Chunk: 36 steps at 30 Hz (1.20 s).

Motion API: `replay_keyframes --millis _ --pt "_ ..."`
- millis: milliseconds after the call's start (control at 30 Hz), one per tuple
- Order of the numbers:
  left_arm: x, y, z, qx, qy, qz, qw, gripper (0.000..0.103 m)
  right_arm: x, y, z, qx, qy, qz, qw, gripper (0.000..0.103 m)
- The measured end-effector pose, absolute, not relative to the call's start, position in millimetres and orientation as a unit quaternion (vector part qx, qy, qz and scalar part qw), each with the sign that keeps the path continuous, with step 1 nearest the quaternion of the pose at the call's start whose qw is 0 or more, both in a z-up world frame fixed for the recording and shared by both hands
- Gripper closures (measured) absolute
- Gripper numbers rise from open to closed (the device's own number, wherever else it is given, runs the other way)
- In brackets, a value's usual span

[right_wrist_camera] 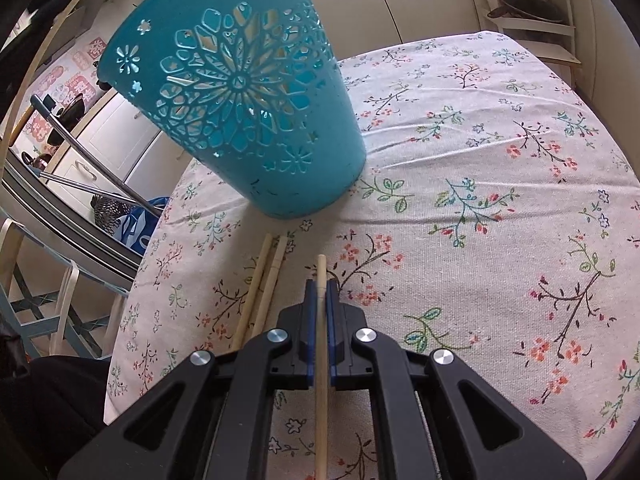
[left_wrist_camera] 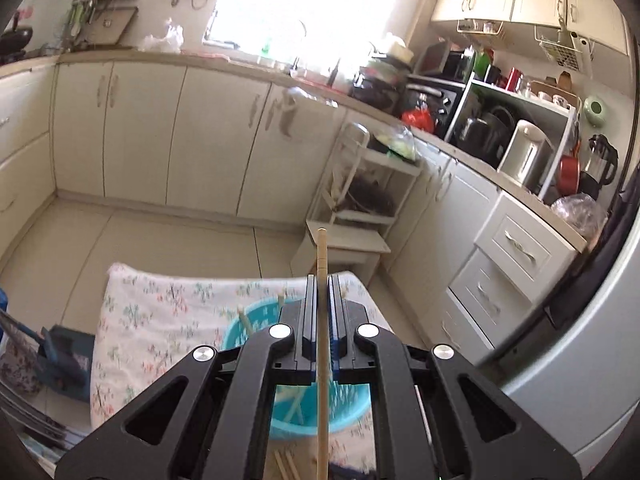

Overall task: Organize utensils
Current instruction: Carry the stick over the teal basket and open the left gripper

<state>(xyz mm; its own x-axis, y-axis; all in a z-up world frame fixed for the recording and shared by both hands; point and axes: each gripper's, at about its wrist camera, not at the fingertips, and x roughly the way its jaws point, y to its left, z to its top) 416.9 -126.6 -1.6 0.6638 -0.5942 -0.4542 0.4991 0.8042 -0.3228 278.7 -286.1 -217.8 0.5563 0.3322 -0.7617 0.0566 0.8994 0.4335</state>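
My left gripper (left_wrist_camera: 321, 280) is shut on a wooden chopstick (left_wrist_camera: 321, 256) and holds it above the turquoise perforated holder (left_wrist_camera: 260, 320), which has a couple of chopsticks (left_wrist_camera: 245, 322) standing in it. My right gripper (right_wrist_camera: 321, 284) is shut on another wooden chopstick (right_wrist_camera: 321, 268), low over the floral tablecloth (right_wrist_camera: 480, 160), just in front of the holder (right_wrist_camera: 240, 100). Two more chopsticks (right_wrist_camera: 264, 280) lie on the cloth to the left of the right gripper; they also show in the left wrist view (left_wrist_camera: 286, 464).
The table's left edge (right_wrist_camera: 132, 280) drops off near a chair (right_wrist_camera: 24, 272) and metal rails (right_wrist_camera: 80, 148). Kitchen cabinets (left_wrist_camera: 160, 132), a white shelf cart (left_wrist_camera: 360, 192) and a drawer unit (left_wrist_camera: 508, 264) stand beyond the table.
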Motion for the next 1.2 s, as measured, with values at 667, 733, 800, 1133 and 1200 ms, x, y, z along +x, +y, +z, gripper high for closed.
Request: replay_keyframes --millis 667,733,800,1133,1200 --pt "459 -152 -11 -0.104 0.195 -0.199 0.955 0.098 281 -281 -217 0.204 0.462 0.073 0.86 0.097" --pt "458 -155 -16 -0.09 0.199 -0.193 0.957 0.098 281 -281 -217 0.203 0.462 0.073 0.86 0.097" --pt "456 -154 -22 -0.08 0.201 -0.186 0.959 0.098 281 -280 -217 0.202 0.461 0.073 0.861 0.097" --pt "441 -144 -53 -0.062 0.245 -0.184 0.95 0.098 281 -278 -217 0.192 0.458 0.072 0.865 0.097" --pt "433 -145 -56 -0.046 0.259 -0.19 0.946 0.096 281 -279 -217 0.191 0.459 0.074 0.864 0.097"
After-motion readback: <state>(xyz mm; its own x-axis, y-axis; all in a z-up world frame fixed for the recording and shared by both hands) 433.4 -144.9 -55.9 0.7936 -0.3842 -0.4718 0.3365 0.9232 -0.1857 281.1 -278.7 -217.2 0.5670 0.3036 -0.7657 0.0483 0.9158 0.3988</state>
